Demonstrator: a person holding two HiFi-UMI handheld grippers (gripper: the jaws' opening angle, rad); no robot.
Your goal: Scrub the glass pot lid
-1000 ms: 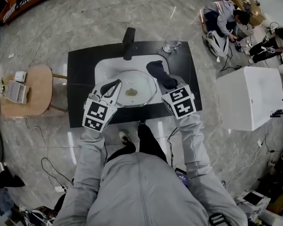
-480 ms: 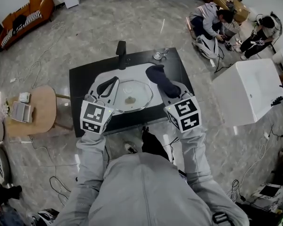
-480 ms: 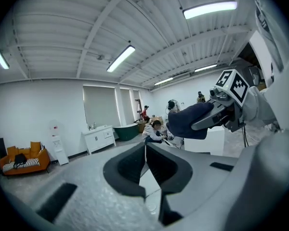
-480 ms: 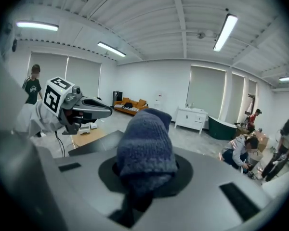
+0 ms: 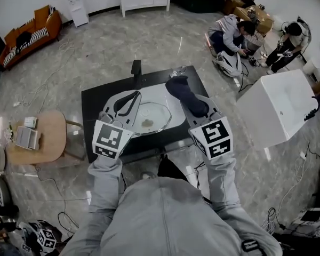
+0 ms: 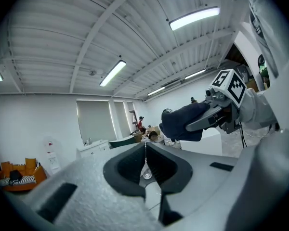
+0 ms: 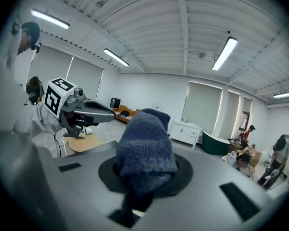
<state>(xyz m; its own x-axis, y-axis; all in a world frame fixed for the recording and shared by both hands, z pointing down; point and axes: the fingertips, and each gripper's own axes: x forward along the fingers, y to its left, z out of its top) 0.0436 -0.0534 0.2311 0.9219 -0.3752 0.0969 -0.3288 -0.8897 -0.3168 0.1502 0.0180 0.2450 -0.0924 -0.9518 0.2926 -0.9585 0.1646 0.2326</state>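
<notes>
The glass pot lid (image 5: 152,114) lies in the white sink (image 5: 161,93), rim free all round — the left gripper (image 5: 134,96), jaws together and empty, is near its left edge. The right gripper (image 7: 142,176) clamps a dark blue cloth (image 5: 183,95) near its right edge; the faucet (image 5: 135,68) stands beyond.

Your head camera looks steeply down from high above the surface (image 5: 90,108). Each gripper camera sits close behind its jaws, tilted toward the ceiling (image 6: 86,42). The left hand-held gripper (image 7: 120,114) and right hand-held gripper (image 6: 198,122) show in each other's views. A cloth (image 7: 144,143) blocks the middle of the right view.
</notes>
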